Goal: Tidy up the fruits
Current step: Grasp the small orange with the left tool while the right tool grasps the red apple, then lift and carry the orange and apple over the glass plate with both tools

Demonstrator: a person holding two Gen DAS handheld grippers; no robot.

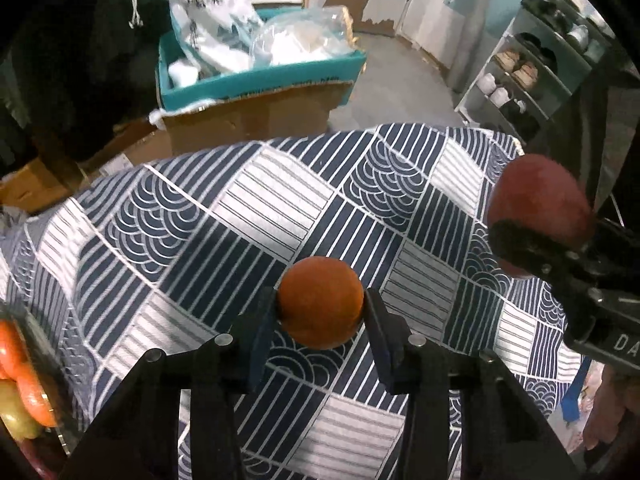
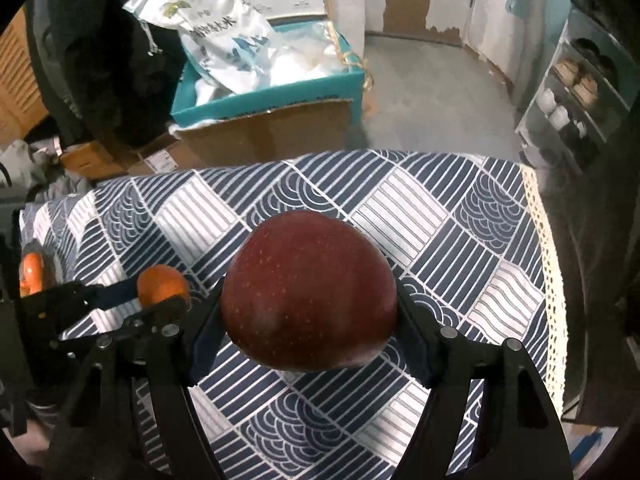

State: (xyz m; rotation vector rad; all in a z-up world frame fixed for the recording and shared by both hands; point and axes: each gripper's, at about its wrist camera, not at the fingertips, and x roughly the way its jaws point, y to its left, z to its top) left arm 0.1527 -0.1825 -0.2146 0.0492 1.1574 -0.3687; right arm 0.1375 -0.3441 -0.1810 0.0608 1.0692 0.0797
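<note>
My left gripper point(image 1: 320, 308) is shut on an orange point(image 1: 320, 302) and holds it above the blue-and-white patterned tablecloth point(image 1: 256, 200). My right gripper point(image 2: 310, 300) is shut on a large dark red apple point(image 2: 310, 296), also held above the cloth. The apple in the right gripper also shows at the right of the left wrist view point(image 1: 538, 196). The orange in the left gripper shows at the left of the right wrist view point(image 2: 162, 284). A container with orange and yellow-green fruit point(image 1: 20, 392) sits at the table's left edge, mostly cut off.
Beyond the table's far edge stand a cardboard box point(image 1: 256, 112) and a teal box of white bags point(image 1: 260, 68). A shelf with shoes point(image 1: 532, 68) stands at the far right. The cloth's lace hem point(image 2: 548, 240) marks the table's right edge.
</note>
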